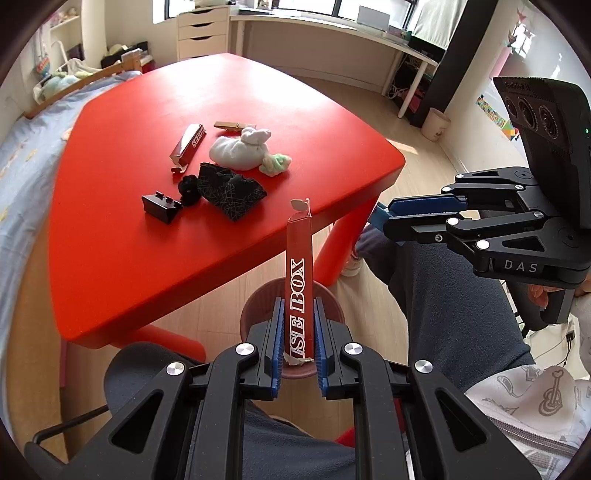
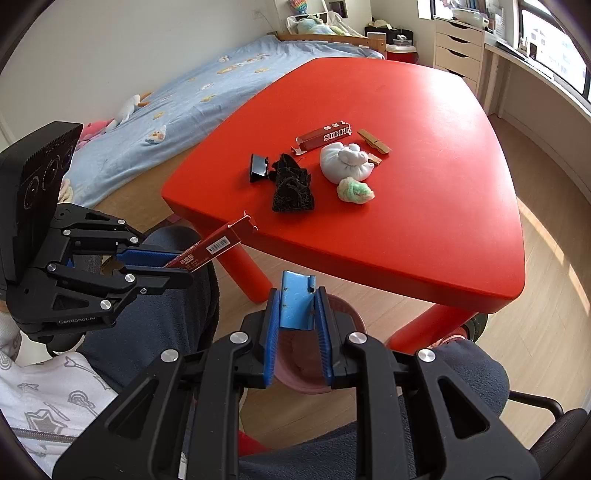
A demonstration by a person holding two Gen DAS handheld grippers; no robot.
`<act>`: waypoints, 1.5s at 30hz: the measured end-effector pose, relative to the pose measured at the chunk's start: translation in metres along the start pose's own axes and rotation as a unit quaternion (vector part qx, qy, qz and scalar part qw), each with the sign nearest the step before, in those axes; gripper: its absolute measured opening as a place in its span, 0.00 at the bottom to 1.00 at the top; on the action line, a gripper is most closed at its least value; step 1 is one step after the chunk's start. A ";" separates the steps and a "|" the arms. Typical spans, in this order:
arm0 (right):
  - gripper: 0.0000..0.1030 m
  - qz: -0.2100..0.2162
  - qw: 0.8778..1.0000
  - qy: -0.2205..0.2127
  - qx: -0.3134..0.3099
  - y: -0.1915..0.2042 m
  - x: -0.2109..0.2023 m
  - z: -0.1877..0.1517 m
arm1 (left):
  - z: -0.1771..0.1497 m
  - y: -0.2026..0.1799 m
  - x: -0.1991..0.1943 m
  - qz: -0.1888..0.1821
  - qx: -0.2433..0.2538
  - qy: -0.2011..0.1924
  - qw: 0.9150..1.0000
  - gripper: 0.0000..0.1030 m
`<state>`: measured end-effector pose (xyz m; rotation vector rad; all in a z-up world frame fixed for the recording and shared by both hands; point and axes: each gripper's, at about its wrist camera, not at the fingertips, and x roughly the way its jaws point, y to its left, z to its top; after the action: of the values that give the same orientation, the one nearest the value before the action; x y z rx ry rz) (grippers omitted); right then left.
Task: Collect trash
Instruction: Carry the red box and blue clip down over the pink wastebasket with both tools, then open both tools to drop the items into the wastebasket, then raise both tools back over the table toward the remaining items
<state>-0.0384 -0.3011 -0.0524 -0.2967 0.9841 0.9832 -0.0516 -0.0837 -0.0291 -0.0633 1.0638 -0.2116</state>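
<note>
My left gripper (image 1: 298,314) is shut on a flattened red box (image 1: 300,280) printed "BOX", held upright above a brownish-pink bin (image 1: 258,302) on the floor by the red table (image 1: 147,258). My right gripper (image 2: 297,301) is shut on a blue wrapper (image 2: 295,299) above the same bin (image 2: 347,314). The other gripper shows in each view: right (image 1: 384,218), left (image 2: 184,264) with the red box (image 2: 218,245). On the table lie a second red box (image 1: 188,144), a white cloth bundle (image 1: 240,149), a green-white wad (image 1: 276,162), a black fabric piece (image 1: 231,190), a black clip (image 1: 160,205) and a wooden peg (image 1: 232,126).
A bed (image 2: 192,96) with a blue sheet stands beyond the table. White drawers (image 1: 201,31) and a desk (image 1: 332,33) line the window wall. A small cream bin (image 1: 436,123) stands by the desk. The person's legs (image 1: 454,302) and a chair are below the grippers.
</note>
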 end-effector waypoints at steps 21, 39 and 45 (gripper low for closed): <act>0.97 -0.035 0.999 0.009 0.018 -0.014 0.003 -0.002 | 0.002 0.025 -0.009 0.038 -0.050 -0.036 0.997 0.93; 0.97 -0.042 0.999 -0.004 0.013 -0.017 -0.002 0.020 | 0.013 0.045 -0.015 0.050 -0.052 -0.048 0.996 0.93; 0.97 -0.055 0.998 -0.014 0.007 -0.024 -0.001 0.044 | 0.028 0.061 -0.017 0.055 -0.040 -0.057 0.996 0.93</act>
<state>0.0050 -0.2881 -0.0319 -0.3216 0.9389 0.8772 -0.0263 -0.0220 -0.0101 -0.0874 0.9585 -0.0654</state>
